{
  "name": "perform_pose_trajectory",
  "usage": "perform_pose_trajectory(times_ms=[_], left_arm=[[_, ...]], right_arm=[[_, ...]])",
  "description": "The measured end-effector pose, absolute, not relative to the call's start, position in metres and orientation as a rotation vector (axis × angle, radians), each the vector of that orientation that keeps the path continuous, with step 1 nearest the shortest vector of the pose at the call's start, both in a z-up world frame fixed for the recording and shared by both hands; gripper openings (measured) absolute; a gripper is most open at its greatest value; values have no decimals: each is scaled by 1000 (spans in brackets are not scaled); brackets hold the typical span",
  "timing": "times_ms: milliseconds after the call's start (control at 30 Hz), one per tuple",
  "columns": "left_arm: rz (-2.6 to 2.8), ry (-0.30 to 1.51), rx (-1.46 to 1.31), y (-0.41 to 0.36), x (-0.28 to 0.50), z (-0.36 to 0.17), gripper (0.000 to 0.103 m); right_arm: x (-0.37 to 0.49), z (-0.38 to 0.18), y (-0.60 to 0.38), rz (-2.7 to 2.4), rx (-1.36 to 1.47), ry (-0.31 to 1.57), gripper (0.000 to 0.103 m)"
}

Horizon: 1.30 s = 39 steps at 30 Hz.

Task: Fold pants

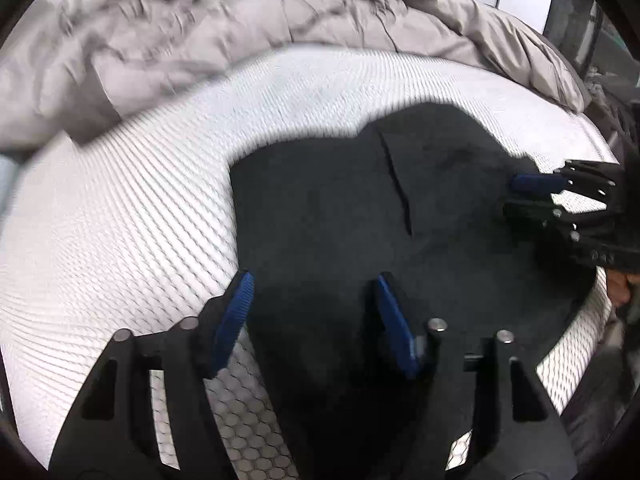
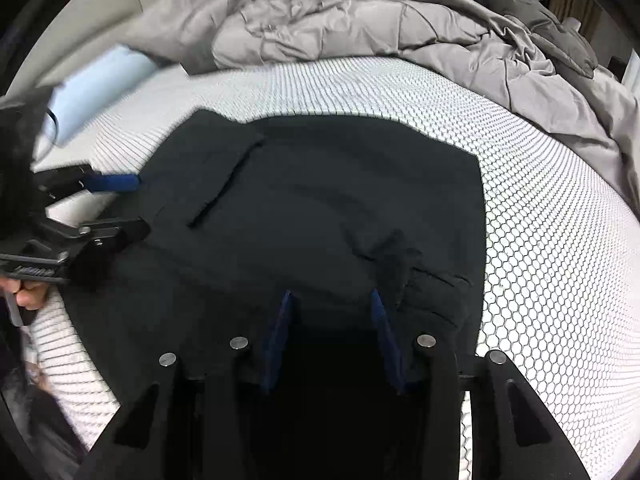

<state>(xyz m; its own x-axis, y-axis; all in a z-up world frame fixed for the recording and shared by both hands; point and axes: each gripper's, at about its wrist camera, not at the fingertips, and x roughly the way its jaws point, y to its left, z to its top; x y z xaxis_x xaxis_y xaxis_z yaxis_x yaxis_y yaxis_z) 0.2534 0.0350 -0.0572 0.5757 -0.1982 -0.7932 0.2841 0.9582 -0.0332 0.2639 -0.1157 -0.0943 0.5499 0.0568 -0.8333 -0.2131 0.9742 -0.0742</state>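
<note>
white mattress (image 2: 540,200); black pants (image 2: 320,200) spread below left gripper (image 1: 316,312), right gripper (image 2: 332,320), both apart.

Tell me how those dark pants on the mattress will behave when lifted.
The dark fabric pants lie flat with soft creases, so they will probably droop limply. On the white honeycomb-textured mattress they may drag rather than slide.

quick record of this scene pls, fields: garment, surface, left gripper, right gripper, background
garment: dark pants, spread flat, pocket flap up
surface: white honeycomb-patterned mattress
left gripper: jaws apart over the pants' left edge, nothing pinched
right gripper: jaws apart above the pants, nothing pinched
background: rumpled grey comforter
</note>
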Motion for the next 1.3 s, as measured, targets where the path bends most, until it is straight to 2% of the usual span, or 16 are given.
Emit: perform_pose_trajectory(times_ms=[133, 200, 333, 400, 500, 633, 767, 833, 900, 967, 1000, 1033, 1133, 1167, 1267, 1300], left_arm=[[-391, 900, 86, 8, 276, -53, 60], [-364, 968, 121, 2, 296, -77, 61], [-400, 934, 82, 31, 292, -79, 65], [-340, 944, 67, 44, 292, -76, 65], [-301, 911, 34, 51, 287, -58, 55], [-331, 826, -38, 41, 305, -38, 55], [-261, 949, 3, 16, 350, -78, 58], [-277, 925, 43, 17, 344, -80, 60], [-269, 924, 83, 25, 337, -76, 70], [-227, 920, 46, 45, 321, -66, 66], [-203, 917, 34, 52, 312, -60, 56], [-206, 911, 16, 57, 303, -54, 52], [-343, 841, -43, 48, 272, -30, 52], [-421, 834, -32, 36, 264, -30, 57], [-442, 971, 80, 7, 256, -72, 59], [-436, 937, 95, 7, 249, -75, 59]], right_arm=[[287, -88, -90, 201, -136, 925, 56], [311, -108, -75, 201, -149, 984, 55], [315, -122, -89, 110, -258, 1024, 55], [306, -115, -111, 88, -233, 1017, 47], [297, -111, -116, 120, -250, 1000, 46], [288, -92, -105, 151, -210, 902, 47], [322, -102, -83, 202, -159, 925, 47], [332, -124, -85, 183, -189, 1021, 46], [318, -125, -96, 152, -247, 1019, 46], [301, -118, -111, 92, -302, 1016, 45], [289, -113, -120, 130, -257, 1002, 45], [279, -107, -122, 135, -245, 979, 45], [265, -86, -105, 152, -233, 909, 46], [266, -84, -94, 213, -207, 911, 48], [280, -107, -72, 304, -181, 1008, 50], [283, -120, -70, 286, -212, 1038, 50]])
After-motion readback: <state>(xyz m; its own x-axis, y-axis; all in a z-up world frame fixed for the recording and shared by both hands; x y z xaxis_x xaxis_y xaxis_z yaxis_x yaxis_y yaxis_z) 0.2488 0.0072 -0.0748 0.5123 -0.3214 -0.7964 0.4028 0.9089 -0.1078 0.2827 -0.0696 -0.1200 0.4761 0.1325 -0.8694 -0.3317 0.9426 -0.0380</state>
